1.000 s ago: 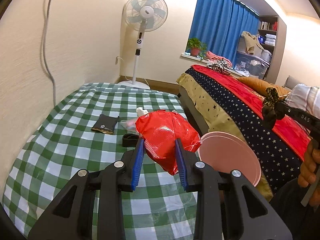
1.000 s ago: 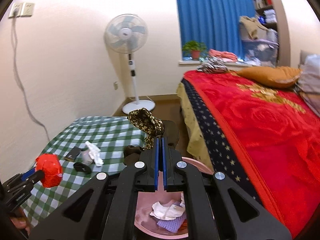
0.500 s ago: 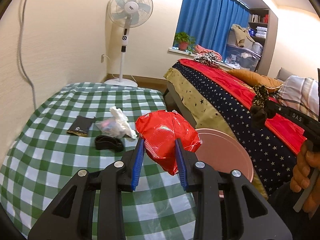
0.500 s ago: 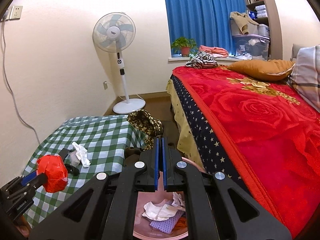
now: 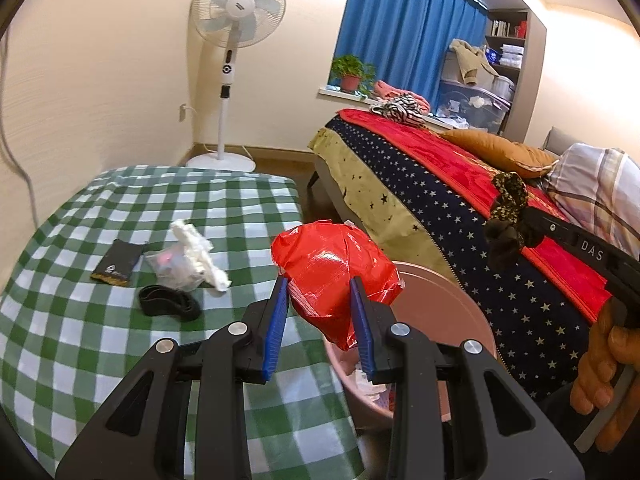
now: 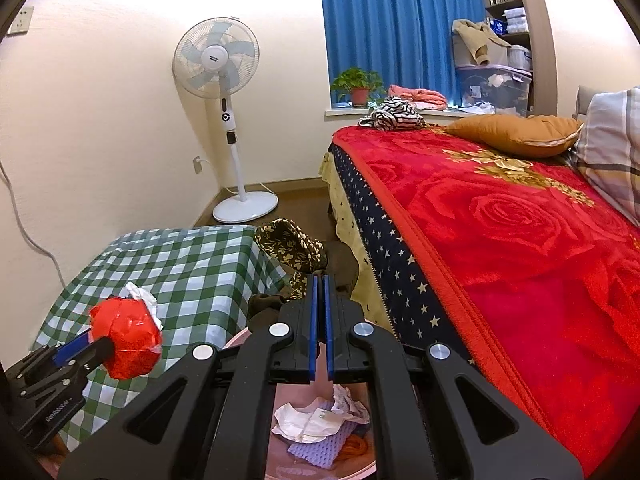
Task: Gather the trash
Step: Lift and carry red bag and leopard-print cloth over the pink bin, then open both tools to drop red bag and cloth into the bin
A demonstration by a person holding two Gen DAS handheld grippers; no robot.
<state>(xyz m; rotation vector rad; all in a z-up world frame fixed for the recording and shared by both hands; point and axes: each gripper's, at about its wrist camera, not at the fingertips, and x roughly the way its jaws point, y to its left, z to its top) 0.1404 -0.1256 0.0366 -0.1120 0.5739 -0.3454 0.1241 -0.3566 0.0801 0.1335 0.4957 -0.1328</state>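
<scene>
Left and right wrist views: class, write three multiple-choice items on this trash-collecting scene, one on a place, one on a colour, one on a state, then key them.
1. Where is the black band?
A. on the checked tablecloth
B. in the bin
C. on the bed

2. What colour is the wrapper in the left gripper?
A. blue
B. red
C. white

3. How is the right gripper?
A. wide open
B. empty
C. shut on patterned cloth

Key: 1 A, it lies beside the crumpled tissue; 2 B, shiny red between blue pads; 3 C, cloth hangs from closed pads above the pink bin.
</scene>
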